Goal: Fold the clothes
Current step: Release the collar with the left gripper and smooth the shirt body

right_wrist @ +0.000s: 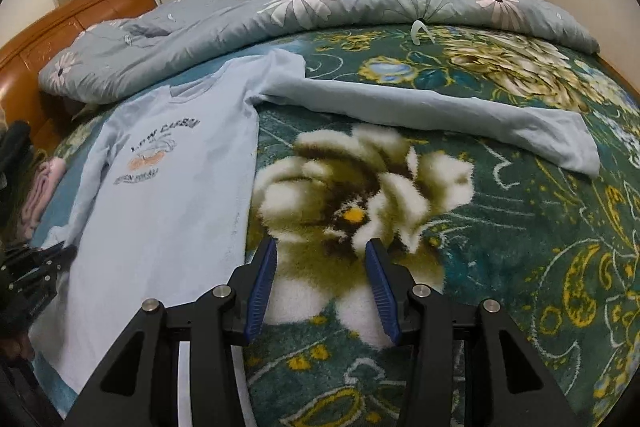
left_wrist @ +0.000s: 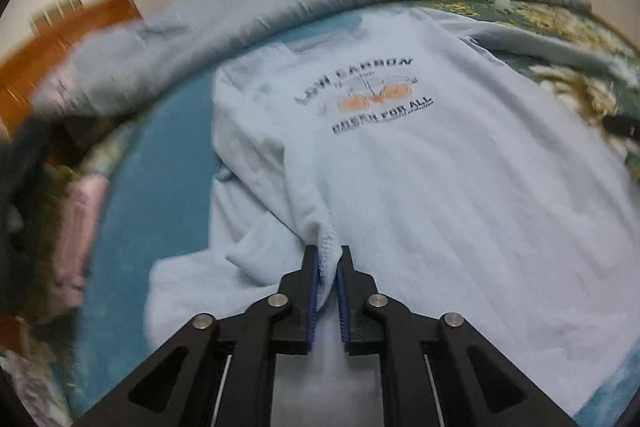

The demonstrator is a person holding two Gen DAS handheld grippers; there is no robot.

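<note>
A pale blue long-sleeved T-shirt (left_wrist: 420, 187) with dark print lies front up on the bed. My left gripper (left_wrist: 329, 259) is shut on the cuff of its left sleeve, which is lifted and pulled over the shirt's left side. In the right wrist view the shirt (right_wrist: 168, 195) lies at the left, and its other sleeve (right_wrist: 440, 115) stretches out flat to the right. My right gripper (right_wrist: 320, 259) is open and empty above the blanket, just right of the shirt's edge. The left gripper shows at that view's left edge (right_wrist: 52, 259).
The bed is covered by a green floral blanket (right_wrist: 500, 247). A rolled blue flowered duvet (right_wrist: 320, 15) lies along the far side. Pink folded cloth (right_wrist: 44, 187) sits at the left by the orange wooden headboard (right_wrist: 60, 23). A small clear plastic piece (right_wrist: 418, 31) lies near the duvet.
</note>
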